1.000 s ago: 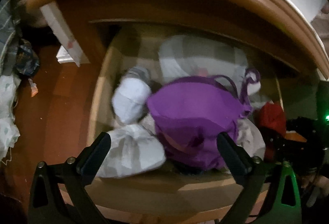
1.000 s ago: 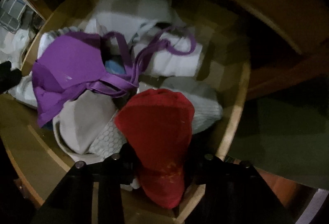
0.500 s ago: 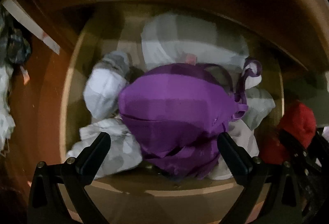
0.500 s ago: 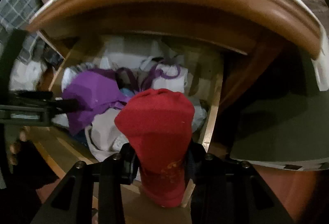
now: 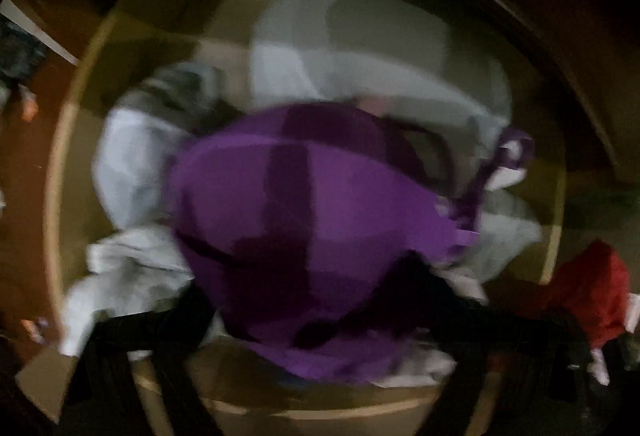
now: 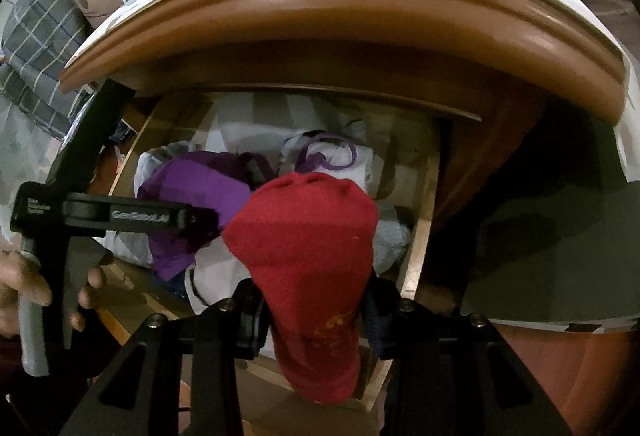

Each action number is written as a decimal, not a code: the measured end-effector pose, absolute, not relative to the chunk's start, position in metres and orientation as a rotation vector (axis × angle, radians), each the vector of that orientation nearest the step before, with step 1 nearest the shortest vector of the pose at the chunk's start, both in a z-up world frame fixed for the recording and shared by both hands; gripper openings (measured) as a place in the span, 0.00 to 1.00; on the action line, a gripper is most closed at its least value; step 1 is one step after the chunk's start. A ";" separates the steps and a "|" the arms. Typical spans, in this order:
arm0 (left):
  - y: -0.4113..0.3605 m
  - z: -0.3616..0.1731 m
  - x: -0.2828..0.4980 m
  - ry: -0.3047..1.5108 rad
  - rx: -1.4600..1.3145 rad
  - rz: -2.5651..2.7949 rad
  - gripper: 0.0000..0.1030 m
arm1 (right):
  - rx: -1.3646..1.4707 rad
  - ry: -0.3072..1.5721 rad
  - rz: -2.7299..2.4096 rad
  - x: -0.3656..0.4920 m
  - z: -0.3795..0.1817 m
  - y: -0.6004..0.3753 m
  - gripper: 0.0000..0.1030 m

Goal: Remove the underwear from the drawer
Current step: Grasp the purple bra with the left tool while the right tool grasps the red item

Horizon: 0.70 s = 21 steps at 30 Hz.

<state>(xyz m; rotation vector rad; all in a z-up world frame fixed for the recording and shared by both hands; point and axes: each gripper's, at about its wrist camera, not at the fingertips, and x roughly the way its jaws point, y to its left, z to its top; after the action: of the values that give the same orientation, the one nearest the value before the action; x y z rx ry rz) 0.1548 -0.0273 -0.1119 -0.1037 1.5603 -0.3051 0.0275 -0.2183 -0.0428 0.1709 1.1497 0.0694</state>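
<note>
Red underwear [image 6: 308, 256] is clamped in the closed right gripper [image 6: 316, 312] and lifted above the drawer [image 6: 416, 236], while the left gripper [image 5: 304, 300], blurred, appears to be pinching the purple bra [image 5: 304, 212] lying inside, so one piece looks nearly out and the rest remains.

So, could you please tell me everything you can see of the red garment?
The red garment is a soft, knit-looking piece of plain red cloth with a faint yellowish print low on its front. The right gripper is shut on its lower part, so it stands upright in a rounded, bunched hump, lifted in front of the open drawer. From the left wrist view it shows as a blurred red shape at the drawer's right edge.
</note>
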 end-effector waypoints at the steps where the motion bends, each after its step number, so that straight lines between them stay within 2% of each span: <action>1: -0.026 -0.112 0.155 1.561 -0.117 -0.296 0.61 | 0.166 1.144 0.071 0.027 -0.042 -0.217 0.37; 2: -0.025 -0.111 0.155 1.558 -0.123 -0.292 0.59 | 0.166 1.139 0.074 0.027 -0.042 -0.217 0.37; 4: -0.023 -0.107 0.155 1.543 -0.142 -0.315 0.42 | 0.172 1.136 0.079 0.026 -0.041 -0.216 0.37; 7: -0.020 -0.099 0.152 1.524 -0.171 -0.359 0.25 | 0.176 1.131 0.079 0.025 -0.040 -0.217 0.37; 10: -0.020 -0.087 0.145 1.488 -0.158 -0.397 0.19 | 0.183 1.122 0.077 0.024 -0.038 -0.218 0.37; 21: -0.019 -0.043 0.123 1.350 -0.059 -0.464 0.18 | 0.179 1.098 0.052 0.024 -0.034 -0.219 0.37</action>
<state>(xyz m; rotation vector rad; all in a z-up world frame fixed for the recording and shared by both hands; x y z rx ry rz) 0.1226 -0.0188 -0.0428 -0.0591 1.3499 -0.4643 0.0237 -0.2193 -0.0339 0.1789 1.0984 0.0522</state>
